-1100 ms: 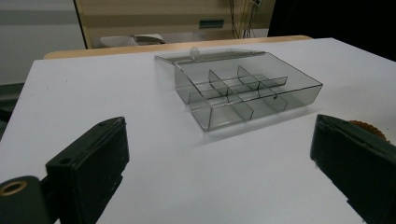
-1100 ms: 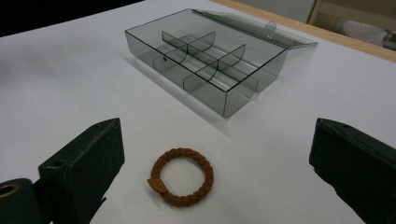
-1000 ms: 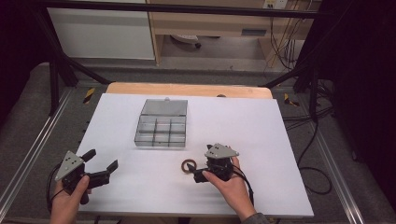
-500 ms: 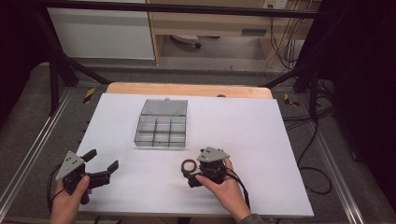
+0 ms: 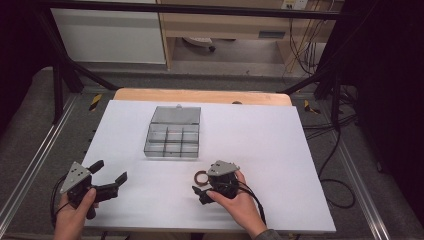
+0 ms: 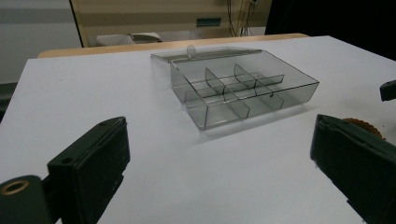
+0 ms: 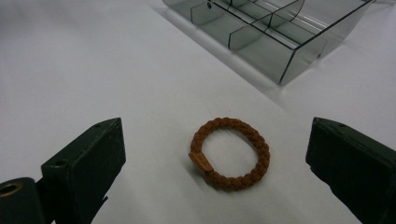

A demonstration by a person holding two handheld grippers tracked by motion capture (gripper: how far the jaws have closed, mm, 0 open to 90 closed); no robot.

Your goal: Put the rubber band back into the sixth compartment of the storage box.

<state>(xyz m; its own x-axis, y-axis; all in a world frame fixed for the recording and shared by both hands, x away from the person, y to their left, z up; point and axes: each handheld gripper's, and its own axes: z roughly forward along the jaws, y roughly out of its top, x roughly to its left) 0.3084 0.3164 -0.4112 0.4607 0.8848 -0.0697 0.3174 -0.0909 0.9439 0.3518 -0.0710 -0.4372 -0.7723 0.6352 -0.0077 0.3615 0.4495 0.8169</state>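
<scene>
overhead light falls evenly on my white table sheet (image 5: 280, 150); surroundings go dark, near black at right. the clear compartment box (image 6: 243, 88) casts a soft short shadow toward me. my jaws sit blurred at the frame bottom; the braided brown ring (image 7: 230, 152) is sharp. mild grain, no glare.

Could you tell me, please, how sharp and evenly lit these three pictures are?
High view: bright white table, dark surroundings, soft detail. Right gripper view: brown braided ring sharp, near claw blurred. Left gripper view: clear box fairly sharp, casting a faint shadow.
</scene>
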